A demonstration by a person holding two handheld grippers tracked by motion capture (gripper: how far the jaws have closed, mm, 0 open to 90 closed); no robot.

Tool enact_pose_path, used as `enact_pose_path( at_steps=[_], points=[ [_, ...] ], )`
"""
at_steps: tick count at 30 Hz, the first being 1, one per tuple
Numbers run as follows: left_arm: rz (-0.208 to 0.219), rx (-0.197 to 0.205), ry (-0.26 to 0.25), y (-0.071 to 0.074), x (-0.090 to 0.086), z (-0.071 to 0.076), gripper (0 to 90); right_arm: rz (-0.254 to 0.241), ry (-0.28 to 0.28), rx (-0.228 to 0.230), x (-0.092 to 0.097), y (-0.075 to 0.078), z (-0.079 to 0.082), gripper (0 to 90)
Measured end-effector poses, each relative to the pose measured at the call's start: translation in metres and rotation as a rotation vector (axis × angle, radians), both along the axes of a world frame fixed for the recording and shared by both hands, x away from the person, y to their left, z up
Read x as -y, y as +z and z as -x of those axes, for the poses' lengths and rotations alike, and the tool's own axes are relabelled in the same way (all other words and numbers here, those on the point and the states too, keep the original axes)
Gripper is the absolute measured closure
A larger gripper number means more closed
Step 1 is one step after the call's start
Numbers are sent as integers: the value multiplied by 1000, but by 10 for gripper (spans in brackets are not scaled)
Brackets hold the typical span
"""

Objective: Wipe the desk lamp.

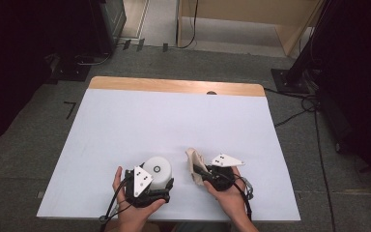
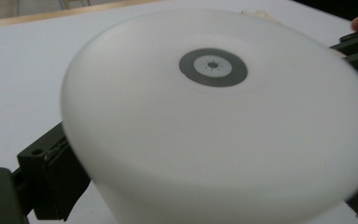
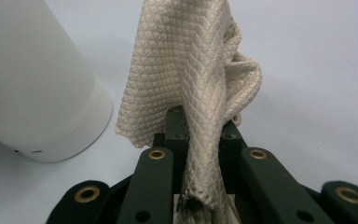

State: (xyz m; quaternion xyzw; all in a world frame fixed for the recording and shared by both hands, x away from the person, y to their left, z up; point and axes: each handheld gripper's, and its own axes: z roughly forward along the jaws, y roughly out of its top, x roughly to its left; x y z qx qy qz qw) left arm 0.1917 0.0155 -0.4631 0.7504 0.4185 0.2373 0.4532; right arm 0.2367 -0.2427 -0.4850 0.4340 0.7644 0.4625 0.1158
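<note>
A white cylinder (image 1: 157, 167) with a dark ring on its round end lies tilted in my left gripper (image 1: 160, 181), near the table's front edge, left of centre. In the left gripper view the cylinder (image 2: 205, 140) is blurred, and a black finger (image 2: 46, 179) presses its lower left side. A beige quilted cloth (image 1: 193, 163) stands bunched up from my right gripper (image 1: 202, 175), just right of the cylinder. The right gripper view has the cloth (image 3: 186, 60) pinched between the jaws of that gripper (image 3: 200, 128), with the cylinder (image 3: 32, 84) close on the left.
A white sheet (image 1: 174, 121) covers the table, leaving a wooden strip (image 1: 174, 85) bare at the far edge. Dark equipment stands and cables (image 1: 314, 111) sit on the grey floor around the table. A pale wooden cabinet (image 1: 251, 14) stands behind.
</note>
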Motion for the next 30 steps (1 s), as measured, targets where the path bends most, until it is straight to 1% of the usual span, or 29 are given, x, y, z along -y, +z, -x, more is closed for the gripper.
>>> enact_pose_path(
  at_steps=[1,2,3,4,5,6,7,8,9,11,13,15,17,19,21,22,23,24,26,28,30],
  points=[
    [7,-10,5,-1,1,0,14,-2,-1,-7,0,0,-1,803],
    [3,-13,23,-3,2,0,18,8,3,-10,-1,-1,-1,802],
    [-4,-4,32,-5,2,1,47,25,20,-10,-3,-2,0,801],
    [0,3,26,-6,0,2,70,33,26,-8,-5,-2,1,801],
    [7,5,18,-7,-1,2,70,47,30,-2,-6,-3,3,801],
    [2,11,9,-6,-2,1,72,52,32,-2,-8,-3,3,802],
    [-9,16,-26,-6,-4,-1,76,52,34,0,-9,-3,4,802],
    [-4,15,-48,-6,-5,-3,78,71,41,16,-11,-3,5,802],
    [0,16,-75,-6,-8,-5,78,80,47,22,-12,-3,5,802],
    [20,20,-158,-7,-17,-13,79,99,58,32,-13,-3,6,803],
    [36,32,-215,-9,-23,-19,80,89,58,23,-11,-4,5,803],
    [49,40,-329,-11,-27,-24,80,88,55,24,-10,-4,3,803],
    [30,58,-424,-12,-29,-27,80,90,60,20,-9,-4,3,804],
    [32,45,-471,-11,-31,-31,79,100,66,20,-10,-4,2,804],
    [34,39,-481,-11,-32,-31,73,97,68,7,-11,-5,0,803],
    [32,28,-479,-12,-33,-31,66,100,64,5,-12,-6,-1,801],
    [43,12,-468,-12,-33,-31,58,103,63,-4,-13,-7,-2,798],
    [46,5,-460,-12,-33,-30,57,101,64,-7,-15,-7,-3,788],
    [43,0,-420,-12,-33,-25,57,115,52,-3,-17,-6,-3,762],
    [39,-2,-372,-12,-33,-18,55,119,57,-1,-18,-6,-3,750],
    [51,-1,-298,-12,-34,-8,52,114,46,-11,-18,-6,-3,724]
  ],
)
